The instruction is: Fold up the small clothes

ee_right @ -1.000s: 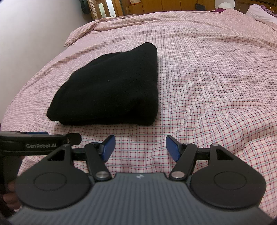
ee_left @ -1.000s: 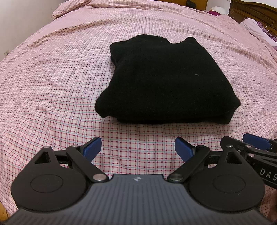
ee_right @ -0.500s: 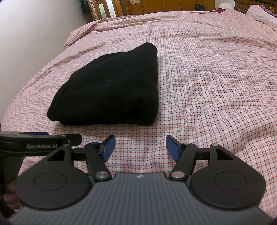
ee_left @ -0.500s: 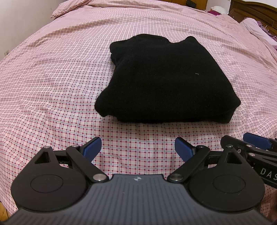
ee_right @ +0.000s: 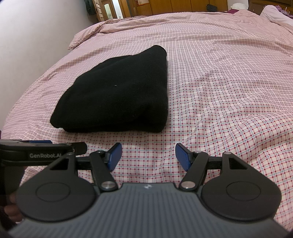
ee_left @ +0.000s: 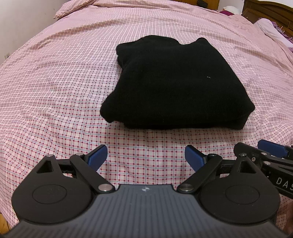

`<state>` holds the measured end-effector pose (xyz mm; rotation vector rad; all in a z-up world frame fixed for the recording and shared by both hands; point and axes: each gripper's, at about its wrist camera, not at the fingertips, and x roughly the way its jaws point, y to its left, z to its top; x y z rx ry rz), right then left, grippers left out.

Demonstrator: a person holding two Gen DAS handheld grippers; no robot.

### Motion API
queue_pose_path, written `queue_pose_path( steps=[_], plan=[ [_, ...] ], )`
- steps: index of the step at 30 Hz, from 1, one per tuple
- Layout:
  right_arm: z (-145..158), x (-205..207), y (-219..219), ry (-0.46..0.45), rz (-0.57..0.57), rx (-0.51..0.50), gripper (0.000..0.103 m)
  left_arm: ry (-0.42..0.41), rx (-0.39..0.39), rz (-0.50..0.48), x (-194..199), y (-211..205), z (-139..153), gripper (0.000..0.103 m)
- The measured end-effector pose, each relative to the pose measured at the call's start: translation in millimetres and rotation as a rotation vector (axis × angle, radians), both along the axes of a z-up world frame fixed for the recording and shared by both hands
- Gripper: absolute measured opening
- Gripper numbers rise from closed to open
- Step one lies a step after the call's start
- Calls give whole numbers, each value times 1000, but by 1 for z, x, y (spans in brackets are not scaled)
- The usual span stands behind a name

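Observation:
A black garment [ee_left: 174, 84] lies folded into a thick, roughly square stack on the pink checked bedspread [ee_left: 55, 82]. In the right wrist view the same garment [ee_right: 119, 95] sits left of centre. My left gripper [ee_left: 146, 156] hovers over the bedspread just short of the stack's near edge, open, nothing between its blue pads. My right gripper [ee_right: 148, 155] is held beside it, near the stack's near right corner, also open and empty. Each gripper shows at the edge of the other's view.
The bedspread [ee_right: 228, 91] stretches wide to the right of the garment. A pale wall [ee_right: 36, 27] runs along the left side of the bed. Dark wooden furniture [ee_left: 271, 12] and a white pillow [ee_left: 274, 31] stand at the far right.

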<state>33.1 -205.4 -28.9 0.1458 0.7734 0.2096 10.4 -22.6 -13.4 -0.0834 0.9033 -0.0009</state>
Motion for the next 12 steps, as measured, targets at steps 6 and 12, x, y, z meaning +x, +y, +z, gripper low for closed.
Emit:
queue_pose_path(
  steps=[6,12],
  plan=[
    [0,0,0,0,0,0,67,2,0,1,1,0,1,94],
    [0,0,0,0,0,0,66,1,1,-1,0,1,1,94]
  ],
)
